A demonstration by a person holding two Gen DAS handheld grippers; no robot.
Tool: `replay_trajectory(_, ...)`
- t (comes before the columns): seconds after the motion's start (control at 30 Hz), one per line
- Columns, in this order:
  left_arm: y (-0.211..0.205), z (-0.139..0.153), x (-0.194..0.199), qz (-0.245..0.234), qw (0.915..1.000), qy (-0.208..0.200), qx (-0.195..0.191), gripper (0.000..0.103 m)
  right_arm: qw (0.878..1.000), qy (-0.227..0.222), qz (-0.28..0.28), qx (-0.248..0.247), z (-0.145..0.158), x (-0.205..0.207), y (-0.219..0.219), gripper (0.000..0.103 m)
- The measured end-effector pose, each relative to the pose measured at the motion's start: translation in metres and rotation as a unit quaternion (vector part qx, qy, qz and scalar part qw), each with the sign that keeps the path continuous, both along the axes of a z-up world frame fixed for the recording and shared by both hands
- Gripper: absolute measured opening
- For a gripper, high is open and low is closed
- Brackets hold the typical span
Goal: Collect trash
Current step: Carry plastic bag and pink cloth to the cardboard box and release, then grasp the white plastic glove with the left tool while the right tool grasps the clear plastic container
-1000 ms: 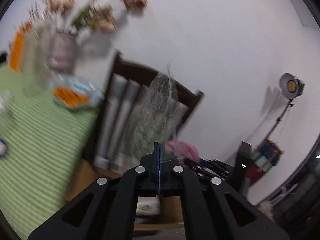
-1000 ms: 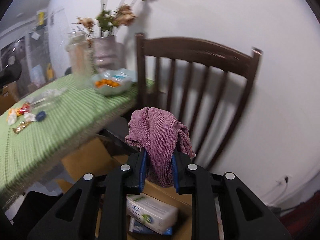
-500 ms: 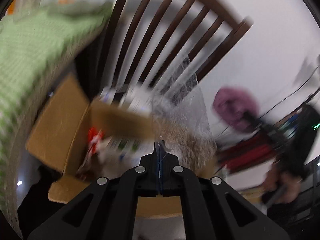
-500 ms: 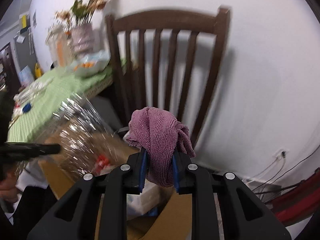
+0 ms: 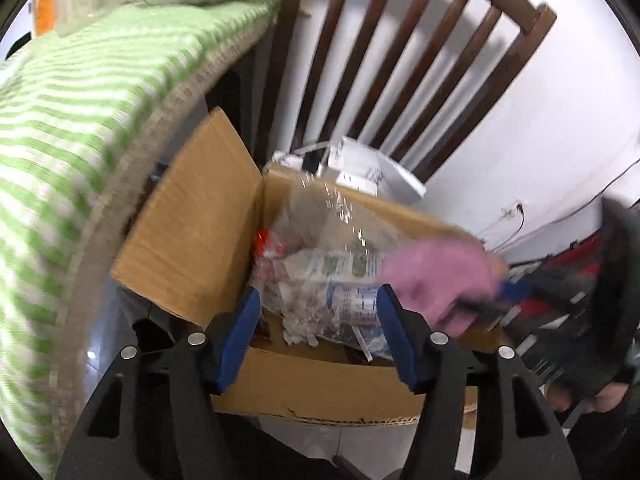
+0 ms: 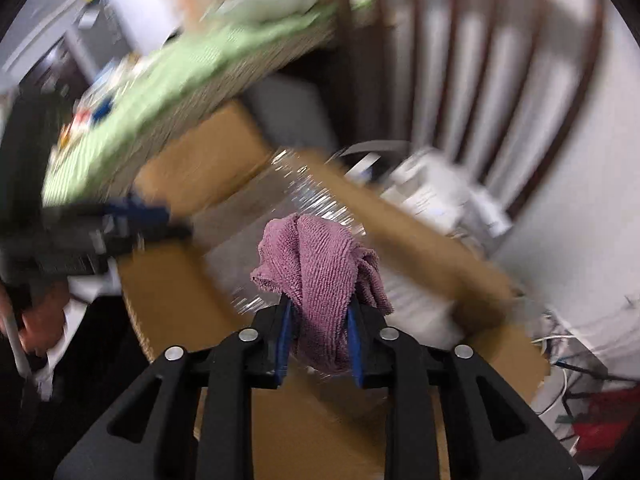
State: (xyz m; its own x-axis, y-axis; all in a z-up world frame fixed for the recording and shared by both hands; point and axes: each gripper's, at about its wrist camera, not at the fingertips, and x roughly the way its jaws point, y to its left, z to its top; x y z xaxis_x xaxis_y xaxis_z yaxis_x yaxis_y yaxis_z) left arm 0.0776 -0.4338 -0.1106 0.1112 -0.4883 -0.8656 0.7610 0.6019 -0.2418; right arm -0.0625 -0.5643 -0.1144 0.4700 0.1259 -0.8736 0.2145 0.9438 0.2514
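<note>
An open cardboard box (image 5: 320,388) stands on the floor beside the table, with wrappers and packets inside. My left gripper (image 5: 318,300) hangs over it, jaws opening. The clear plastic wrapper (image 5: 320,240) lies loose beyond its fingertips, over the box's contents, with neither pad touching it. My right gripper (image 6: 318,312) holds a purple cloth (image 6: 316,256) between its blue pads above the same box (image 6: 168,312); its jaws are opening, but the cloth still sits pinched. In the left wrist view the cloth (image 5: 436,276) shows blurred at the box's right rim.
A dark wooden chair (image 5: 400,60) stands behind the box against the white wall. The table with a green striped cloth (image 5: 80,100) overhangs the left side. White cartons (image 5: 360,168) sit behind the box. Cables and a wall socket (image 5: 516,208) are at the right.
Both grippers have dropped and tilted down over the box. The left one opened and let go of the clear plastic. The right one still carries the cloth.
</note>
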Motion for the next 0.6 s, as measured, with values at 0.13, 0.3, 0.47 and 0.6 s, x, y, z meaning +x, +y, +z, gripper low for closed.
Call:
replay_trajectory(0.13,0.013,0.015,0.009,0.021,0.9997,-0.010,-0.012,0.059,1.000,0.007,0.005,0.000,-0.002,0.006,0.008,0.053)
replay_trajectory(0.3,0.027,0.021,0.018,0.043,0.9988,-0.012,-0.017,0.060,0.999,-0.010,-0.028,-0.012,0.015,0.004,-0.002,0.056)
replay_trajectory(0.47,0.036,0.036,0.021,0.053,0.9979,-0.028,-0.022,0.060,0.999,-0.019,-0.027,-0.023,0.025,0.007,-0.003,0.056)
replay_trajectory(0.6,0.044,0.048,0.022,0.057,0.9970,-0.043,-0.032,0.061,0.998,-0.023,-0.030,-0.043,0.033,0.014,-0.001,0.056)
